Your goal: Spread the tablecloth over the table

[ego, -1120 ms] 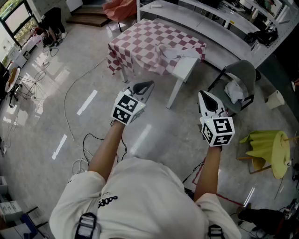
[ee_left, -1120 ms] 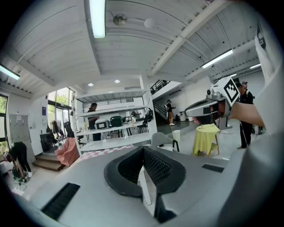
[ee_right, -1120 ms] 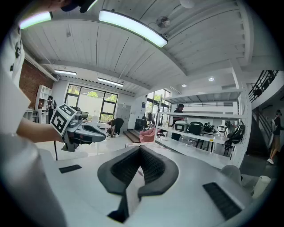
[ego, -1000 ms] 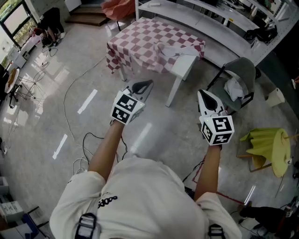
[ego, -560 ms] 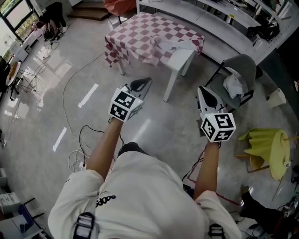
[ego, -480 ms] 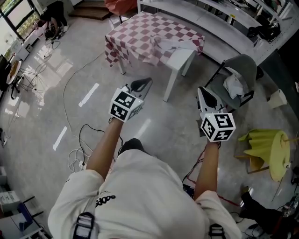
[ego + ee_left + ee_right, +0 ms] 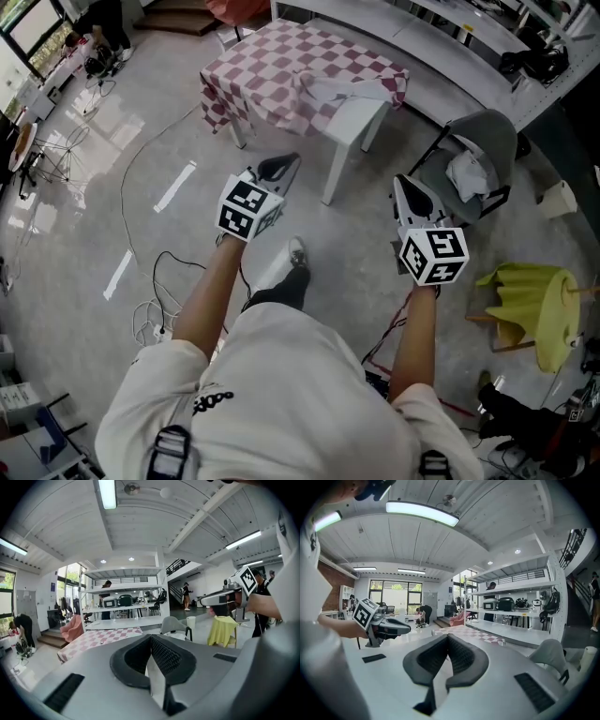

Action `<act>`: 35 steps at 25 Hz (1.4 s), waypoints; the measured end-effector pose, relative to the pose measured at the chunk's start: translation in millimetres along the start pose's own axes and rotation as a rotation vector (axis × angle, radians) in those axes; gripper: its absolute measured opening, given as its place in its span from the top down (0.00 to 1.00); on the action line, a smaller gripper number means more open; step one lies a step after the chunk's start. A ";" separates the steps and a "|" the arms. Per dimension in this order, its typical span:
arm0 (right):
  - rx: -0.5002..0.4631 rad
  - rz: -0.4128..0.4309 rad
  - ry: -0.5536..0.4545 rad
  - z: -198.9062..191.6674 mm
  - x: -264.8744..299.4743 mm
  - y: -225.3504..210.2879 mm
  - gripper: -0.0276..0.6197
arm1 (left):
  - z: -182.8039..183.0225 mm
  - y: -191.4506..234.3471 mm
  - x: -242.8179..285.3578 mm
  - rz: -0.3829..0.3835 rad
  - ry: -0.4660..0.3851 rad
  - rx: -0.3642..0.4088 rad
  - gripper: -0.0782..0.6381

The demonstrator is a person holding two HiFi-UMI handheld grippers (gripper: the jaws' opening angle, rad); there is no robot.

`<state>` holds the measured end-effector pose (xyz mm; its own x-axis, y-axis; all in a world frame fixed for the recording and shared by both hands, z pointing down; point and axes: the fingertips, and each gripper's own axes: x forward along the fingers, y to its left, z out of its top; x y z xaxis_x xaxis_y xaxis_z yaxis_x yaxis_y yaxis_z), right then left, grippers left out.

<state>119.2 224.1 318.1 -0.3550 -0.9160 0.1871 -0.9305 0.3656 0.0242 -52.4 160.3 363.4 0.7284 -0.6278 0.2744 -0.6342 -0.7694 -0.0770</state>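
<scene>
The cloth [image 7: 281, 66] is laid over the far counter [image 7: 364, 112], its right corner left bare; left tongs [image 7: 284, 166] and right tongs [image 7: 404, 190] are closed, empty.

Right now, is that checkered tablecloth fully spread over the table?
Not fully: the tablecloth is bunched back, leaving the table bare at its near corner.

The white shirt [image 7: 291, 375] bears a small dark word [image 7: 214, 404] on its chest, seemingly "kappa"; nothing else is legible.
</scene>
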 end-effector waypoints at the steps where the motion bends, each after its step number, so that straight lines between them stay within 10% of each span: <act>1: -0.003 0.001 0.006 -1.9 9.2 -6.4 0.92 | -1.8 6.5 9.6 0.001 0.002 -0.005 0.85; 23: -0.036 0.037 0.140 11.1 278.9 -148.6 0.92 | -12.6 237.9 213.9 0.127 0.060 -0.174 0.85; 35: 0.028 0.115 0.208 -13.0 368.9 -196.0 0.90 | -59.0 279.5 279.0 0.164 0.164 -0.307 0.84</act>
<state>171.8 -183.3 395.1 -0.4352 -0.8137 0.3853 -0.8882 0.4580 -0.0359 -41.7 -222.9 475.0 0.5758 -0.6931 0.4336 -0.8048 -0.5738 0.1515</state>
